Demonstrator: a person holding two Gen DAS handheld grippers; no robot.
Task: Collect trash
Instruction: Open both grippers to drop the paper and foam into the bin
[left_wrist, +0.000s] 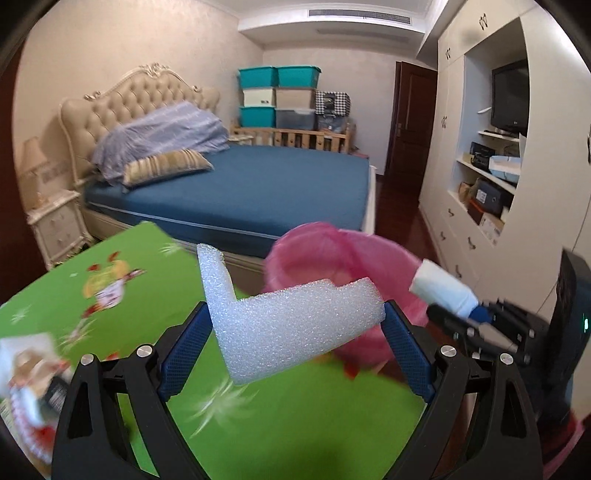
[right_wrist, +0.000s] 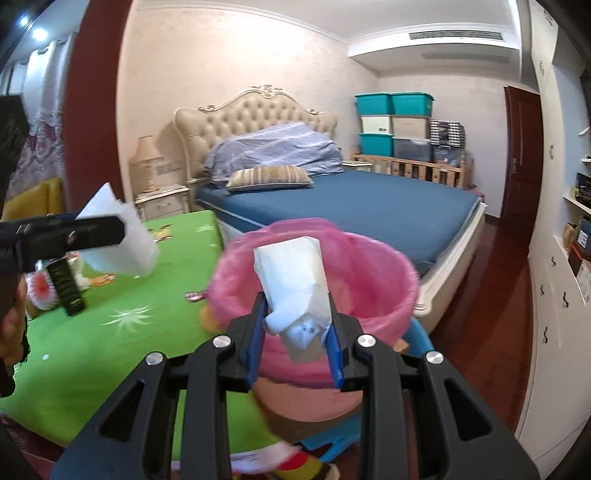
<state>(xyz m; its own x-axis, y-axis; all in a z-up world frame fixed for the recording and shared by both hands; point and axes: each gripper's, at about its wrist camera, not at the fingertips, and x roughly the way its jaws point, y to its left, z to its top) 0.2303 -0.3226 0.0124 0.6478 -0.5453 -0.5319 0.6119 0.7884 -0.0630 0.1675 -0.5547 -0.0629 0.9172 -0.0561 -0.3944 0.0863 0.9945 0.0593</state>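
Observation:
My left gripper (left_wrist: 295, 314) is shut on a white L-shaped foam block (left_wrist: 284, 321) and holds it above the green table (left_wrist: 295, 424), just short of the bin with the pink liner (left_wrist: 332, 258). My right gripper (right_wrist: 295, 314) is shut on a white crumpled paper packet (right_wrist: 295, 288) and holds it over the mouth of the pink-lined bin (right_wrist: 369, 266). The right gripper and its packet (left_wrist: 443, 291) show at the right of the left wrist view. The left gripper with the foam (right_wrist: 118, 243) shows at the left of the right wrist view.
More litter lies on the green table: a black box (right_wrist: 70, 288) and a red-and-white wrapper (left_wrist: 26, 387). A blue bed (right_wrist: 351, 210) stands behind the bin. White cupboards (left_wrist: 480, 184) line the right wall. A nightstand (left_wrist: 55, 229) is at the left.

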